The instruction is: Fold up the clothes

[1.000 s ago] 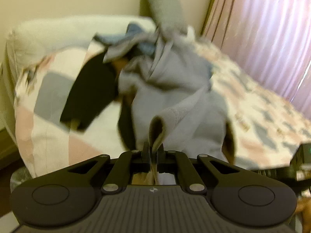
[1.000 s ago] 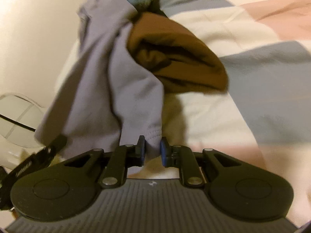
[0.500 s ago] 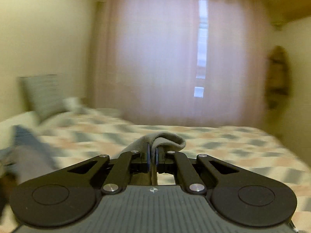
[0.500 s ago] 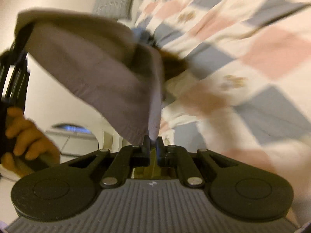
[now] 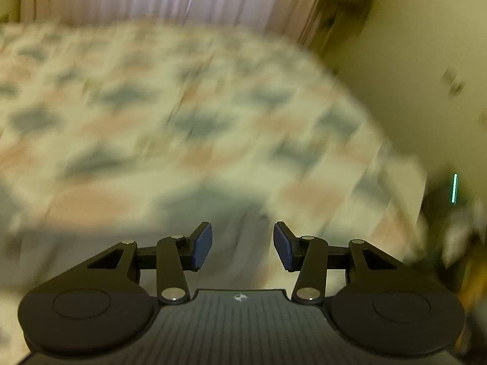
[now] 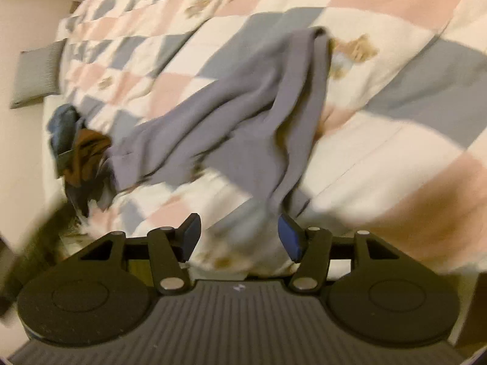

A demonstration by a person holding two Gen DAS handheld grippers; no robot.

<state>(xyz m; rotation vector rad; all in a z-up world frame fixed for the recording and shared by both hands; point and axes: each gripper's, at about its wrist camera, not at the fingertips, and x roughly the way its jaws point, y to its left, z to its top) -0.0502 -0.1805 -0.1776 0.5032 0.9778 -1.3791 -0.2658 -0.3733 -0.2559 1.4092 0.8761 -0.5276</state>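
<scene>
We have a grey garment (image 6: 243,121) lying rumpled across the patchwork bed (image 6: 411,127), its near edge running down toward the right gripper (image 6: 239,234). That gripper's fingers (image 6: 289,237) are opening and press on nothing, though a corner of grey cloth hangs just in front of the gap. The left gripper (image 5: 242,243) is opening too, with only blurred bedspread and a vague grey patch beyond its fingers (image 5: 202,245) — nothing is held there.

The step in hand, as we judge it, is spreading the garment flat before any fold. To do it well we should take two clear corners or the hem, one in each gripper, lift a little and draw them apart so the twisted ridges in the middle fall out. We should keep well away from the pile of other clothes (image 6: 79,146) at the garment's far end — brown and blue pieces that touch it.
</scene>
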